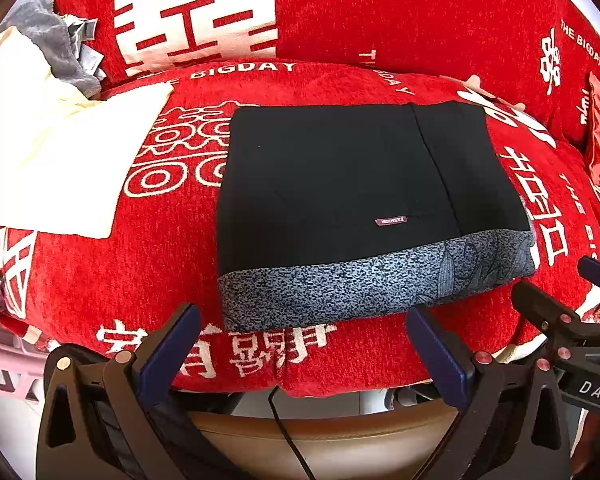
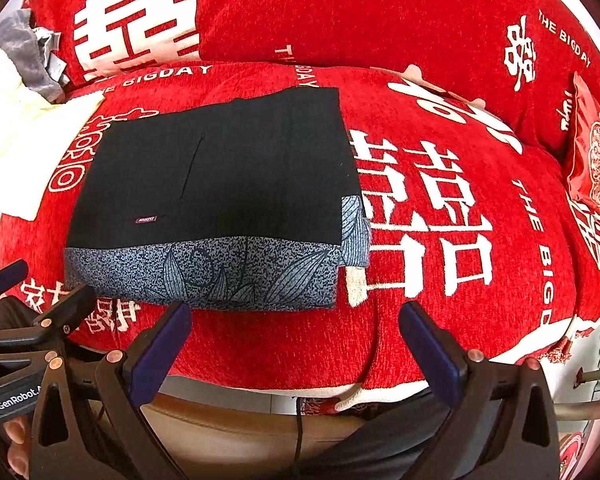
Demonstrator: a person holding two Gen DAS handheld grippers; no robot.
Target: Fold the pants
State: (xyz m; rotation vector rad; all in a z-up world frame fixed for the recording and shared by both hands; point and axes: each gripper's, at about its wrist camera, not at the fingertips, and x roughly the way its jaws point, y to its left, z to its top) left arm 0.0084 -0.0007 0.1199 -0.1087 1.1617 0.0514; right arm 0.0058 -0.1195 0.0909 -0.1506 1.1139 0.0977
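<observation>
- Red chenille sofa cover (image 1: 380,32), woven with white Chinese characters and "THE BIGDAY" lettering, drapes the seat and backrest and fills most of both views.
- Folded black pants (image 1: 340,184) lie flat on the seat at frame centre, their grey speckled leaf-print waistband (image 1: 360,284) along the near edge and a small label (image 1: 391,221) just above it.
- Cream cloth (image 1: 60,152) sits at the left of the frame, with grey fabric (image 1: 52,36) bunched at upper left.
- A red packet (image 2: 592,160) leans at the right edge.
- Left gripper (image 1: 304,344) is spread wide, holding nothing, just short of the waistband.
- Right gripper (image 2: 296,340) is likewise spread and bare, near the pants' lower right corner.
- Pale floor shows below the seat edge.
</observation>
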